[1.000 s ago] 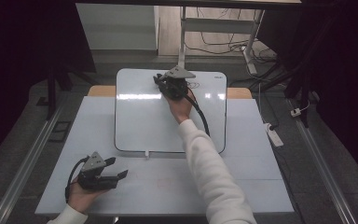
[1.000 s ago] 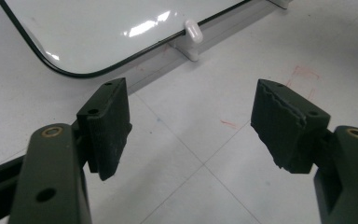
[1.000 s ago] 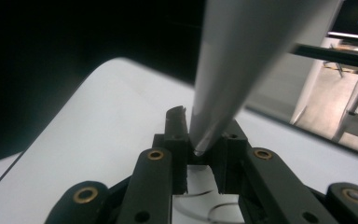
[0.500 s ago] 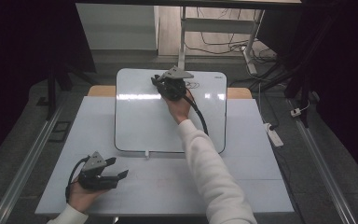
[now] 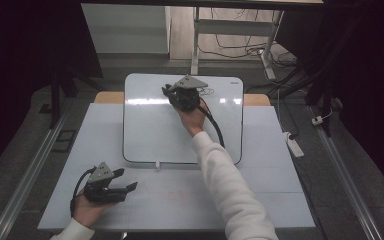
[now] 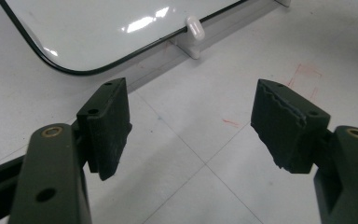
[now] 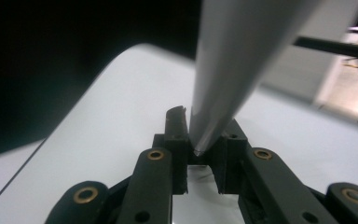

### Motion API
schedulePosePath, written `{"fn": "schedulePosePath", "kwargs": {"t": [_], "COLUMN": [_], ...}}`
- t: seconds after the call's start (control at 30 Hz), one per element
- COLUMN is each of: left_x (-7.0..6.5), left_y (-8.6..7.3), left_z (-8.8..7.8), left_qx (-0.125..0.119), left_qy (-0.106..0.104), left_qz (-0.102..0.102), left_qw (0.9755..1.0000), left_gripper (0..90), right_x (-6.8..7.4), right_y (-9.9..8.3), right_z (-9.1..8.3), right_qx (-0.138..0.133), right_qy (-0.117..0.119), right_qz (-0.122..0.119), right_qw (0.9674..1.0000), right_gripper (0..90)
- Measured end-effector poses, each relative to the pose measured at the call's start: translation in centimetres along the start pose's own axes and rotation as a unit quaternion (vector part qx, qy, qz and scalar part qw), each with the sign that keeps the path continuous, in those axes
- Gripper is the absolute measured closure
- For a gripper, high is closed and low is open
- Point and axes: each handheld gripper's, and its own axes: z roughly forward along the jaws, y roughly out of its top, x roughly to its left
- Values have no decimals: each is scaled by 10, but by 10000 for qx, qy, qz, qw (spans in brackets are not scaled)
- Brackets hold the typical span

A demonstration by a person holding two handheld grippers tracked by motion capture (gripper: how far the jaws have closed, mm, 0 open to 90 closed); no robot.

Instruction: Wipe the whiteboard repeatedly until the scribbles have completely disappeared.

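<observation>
Clearly the right gripper (image 5: 172, 91), clamped on a grey marker (image 7: 228, 70), is writing at the whiteboard's (image 5: 150, 135) far edge; keep pressure light and strokes slow. The left gripper (image 5: 125, 181) rests near-left, jaws apart.

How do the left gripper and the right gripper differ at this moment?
The left gripper stands open with nothing between its jaws; the right gripper is shut on a grey pen-like thing. The left gripper sits low over the bare table, near the person; the right gripper is over the whiteboard, at its far edge. Both are black, hand-held, with a trailing cable.
</observation>
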Motion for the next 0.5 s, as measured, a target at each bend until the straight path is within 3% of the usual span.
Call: {"fn": "schedulePosePath", "kwargs": {"t": [0.07,0.13,0.2,0.3,0.37,0.4,0.43,0.47,0.5], "left_x": [-2,-2,-1,0,-1,-1,-2,-2,-2], "left_y": [0,0,0,0,0,0,-1,-1,-1], "left_z": [-1,-2,-1,1,0,0,-1,-2,-2], "left_qx": [-18,-28,-23,13,21,6,-7,-14,-22], "left_qy": [3,11,2,-3,5,6,9,12,8], "left_qz": [14,13,1,-3,10,13,4,-7,-14], "left_qw": [10000,10000,10000,10000,10000,10000,10000,10000,10000], "left_gripper": [288,288,288,287,287,287,287,287,287], "right_x": [-9,-23,-23,3,4,-5,-5,-23,-28], "right_y": [0,1,1,-7,-9,-8,-8,-6,-5], "right_z": [-5,-13,-16,-6,-7,-11,-11,-21,-24], "right_qx": [-80,-236,-279,-4,-4,-103,-103,-258,-317], "right_qy": [-128,-462,-448,-41,-44,-117,-117,-525,-587], "right_qz": [96,389,475,14,-93,65,65,386,503], "right_qw": [9998,9979,9975,10000,9999,9999,9999,9975,9965], "right_gripper": [777,776,777,777,777,777,777,777,776]}}
